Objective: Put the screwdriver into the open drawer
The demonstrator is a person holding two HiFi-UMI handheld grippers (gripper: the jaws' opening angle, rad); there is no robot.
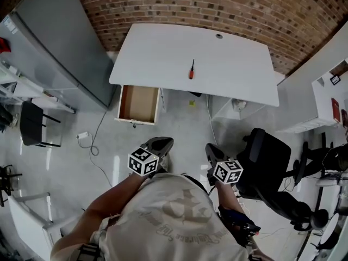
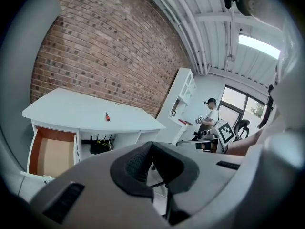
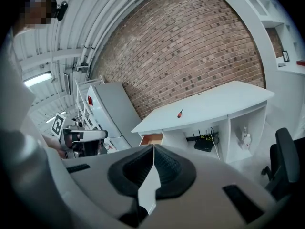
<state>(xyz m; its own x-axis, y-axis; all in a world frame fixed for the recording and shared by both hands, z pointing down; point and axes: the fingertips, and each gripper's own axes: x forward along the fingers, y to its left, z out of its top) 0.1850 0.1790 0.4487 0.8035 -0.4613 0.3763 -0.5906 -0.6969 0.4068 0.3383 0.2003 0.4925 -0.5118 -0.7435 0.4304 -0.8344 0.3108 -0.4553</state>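
A screwdriver point(image 1: 191, 69) with a red handle and black shaft lies near the middle of the white desk point(image 1: 163, 53). Under the desk's left end a wooden drawer point(image 1: 138, 103) stands pulled open and looks empty. Both grippers hang over the floor well short of the desk: my left gripper point(image 1: 161, 142) and my right gripper point(image 1: 212, 148) are shut with nothing between the pads. The left gripper view has the screwdriver point(image 2: 107, 116) and the drawer point(image 2: 52, 151) far beyond its shut gripper point(image 2: 151, 144). The right gripper view also shows the screwdriver point(image 3: 180, 113), the drawer point(image 3: 151, 139) and its shut gripper point(image 3: 153, 147).
A grey cabinet point(image 1: 54, 42) stands left of the desk against the brick wall point(image 1: 244, 10). A black office chair point(image 1: 266, 162) is close on my right, a small black chair point(image 1: 32, 124) at far left. A cable point(image 1: 95, 140) trails over the floor. Another person point(image 2: 209, 118) stands far off.
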